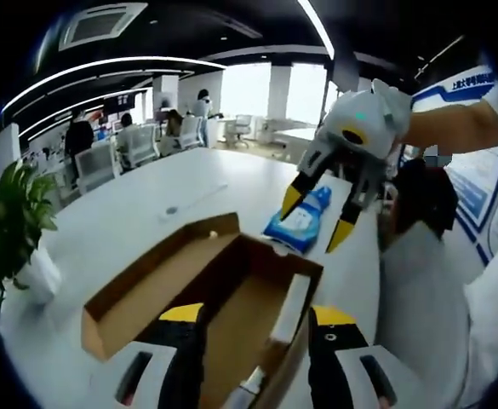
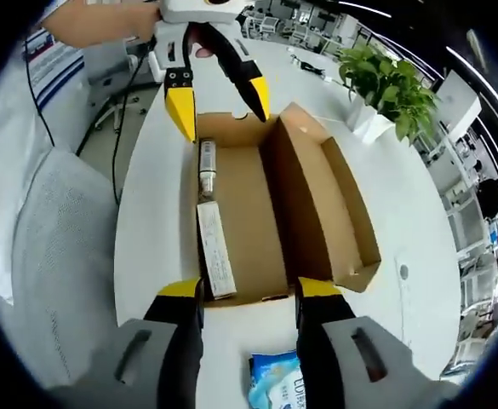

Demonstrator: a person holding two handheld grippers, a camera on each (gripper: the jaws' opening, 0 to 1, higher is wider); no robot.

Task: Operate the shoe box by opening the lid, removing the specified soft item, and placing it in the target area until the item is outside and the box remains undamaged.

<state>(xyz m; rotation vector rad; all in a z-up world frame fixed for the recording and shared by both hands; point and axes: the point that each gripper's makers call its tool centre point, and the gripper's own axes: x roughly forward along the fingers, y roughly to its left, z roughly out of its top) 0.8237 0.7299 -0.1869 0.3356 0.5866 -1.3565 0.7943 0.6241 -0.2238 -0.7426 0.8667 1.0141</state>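
Right tool (image 1: 318, 223), jaws spread and empty, hangs over the blue-and-white soft pouch (image 1: 300, 223), lying on the white tabletop (image 1: 146, 213) just beyond the open brown cardboard shoe box (image 1: 223, 298), apparently released. Left tool (image 2: 219, 109), likewise spread, guards the box.

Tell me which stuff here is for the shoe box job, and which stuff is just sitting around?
For the job:
- shoe box, lid open
- blue soft pack, out on the table
- left tongs, open
- right tongs, open over the pack

Just sitting around:
- potted plant
- office chairs
- long white carton in the box
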